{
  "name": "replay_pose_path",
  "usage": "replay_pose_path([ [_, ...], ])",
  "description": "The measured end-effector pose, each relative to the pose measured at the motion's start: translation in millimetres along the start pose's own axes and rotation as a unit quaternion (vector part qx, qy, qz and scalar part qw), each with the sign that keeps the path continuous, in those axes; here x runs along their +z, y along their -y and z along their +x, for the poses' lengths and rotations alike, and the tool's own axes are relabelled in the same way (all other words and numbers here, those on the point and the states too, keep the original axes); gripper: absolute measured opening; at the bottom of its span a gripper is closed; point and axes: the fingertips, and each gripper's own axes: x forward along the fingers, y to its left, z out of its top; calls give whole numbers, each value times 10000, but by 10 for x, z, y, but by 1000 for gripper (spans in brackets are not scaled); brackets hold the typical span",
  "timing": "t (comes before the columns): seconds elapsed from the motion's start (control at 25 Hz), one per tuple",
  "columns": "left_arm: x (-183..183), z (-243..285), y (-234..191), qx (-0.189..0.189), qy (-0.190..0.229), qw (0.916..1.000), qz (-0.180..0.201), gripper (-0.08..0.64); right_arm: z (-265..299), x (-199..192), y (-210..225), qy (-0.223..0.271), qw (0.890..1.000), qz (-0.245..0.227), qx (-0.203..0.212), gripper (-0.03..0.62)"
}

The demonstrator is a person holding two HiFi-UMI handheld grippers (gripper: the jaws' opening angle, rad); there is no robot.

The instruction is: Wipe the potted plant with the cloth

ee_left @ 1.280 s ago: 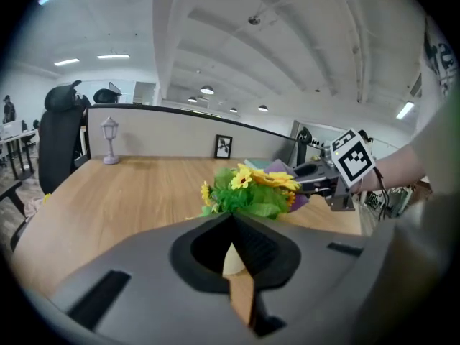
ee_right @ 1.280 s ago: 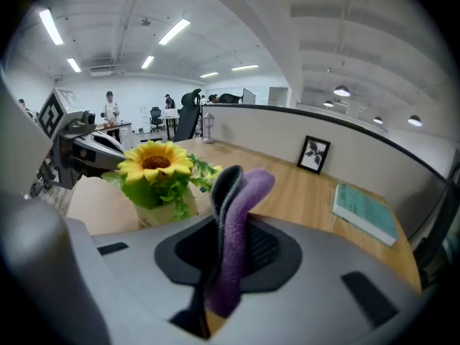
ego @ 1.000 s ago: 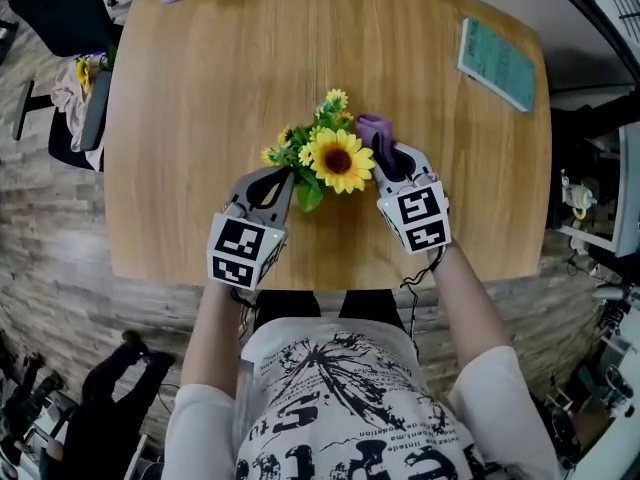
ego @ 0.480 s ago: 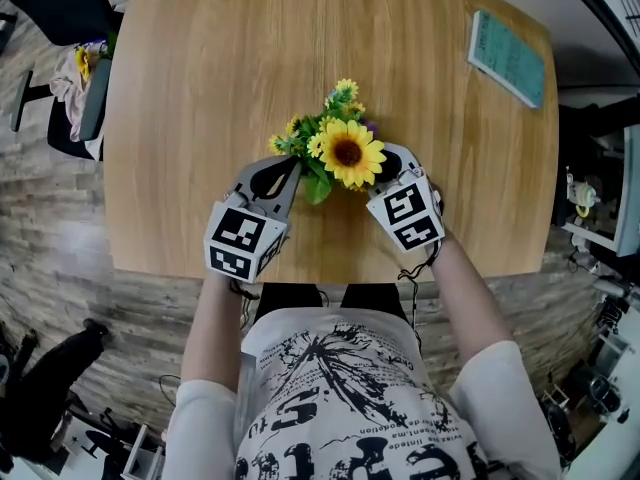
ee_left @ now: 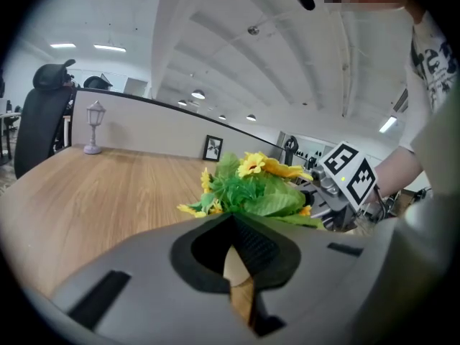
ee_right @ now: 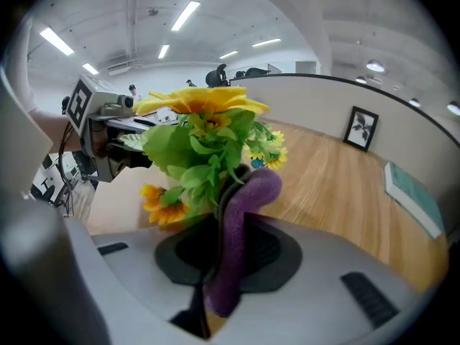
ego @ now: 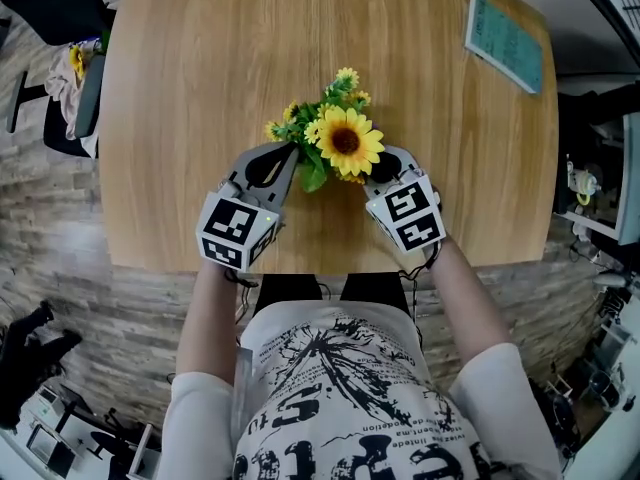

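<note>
Head view: the plant (ego: 335, 143) is set at mid width on the table (ego: 190, 68), nearer the near edge than the far one. Bare wood is left open to its left, right and far side. A teal book (ego: 505, 43) lies by the far right edge, well apart. The left gripper (ego: 287, 156) and right gripper (ego: 383, 165) are held low over the near strip, one on each side of the plant.

The table is of pale grained wood with rounded corners. The plant is topped by a broad sunflower with a brown centre, with smaller yellow blooms and green leaves under it. The grippers are grey, with black ribbed pads.

The cloth (ee_right: 241, 221), scarcely seen from above, is shown in the right gripper view as a soft purple roll clamped between the right jaws, its tip against the leaves. In the left gripper view the left jaws are seen together at the foliage; a pale sliver behind them is possibly the table. The pot is not made out clearly.
</note>
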Motion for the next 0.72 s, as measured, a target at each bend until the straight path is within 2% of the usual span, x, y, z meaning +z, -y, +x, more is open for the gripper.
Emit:
replay_pose_path([
  [0.44,-18,15,4,-276,65,9993,259,3,-70,-200,-377,-210,9984,522,-106,77],
  [0.56,-17,11,19,-388,157,9979,494,3,-62,-186,-511,-184,9968,774,5,77],
  [0.72,-22,11,39,-575,274,9962,588,3,-46,-162,-672,-108,9938,1094,140,78],
])
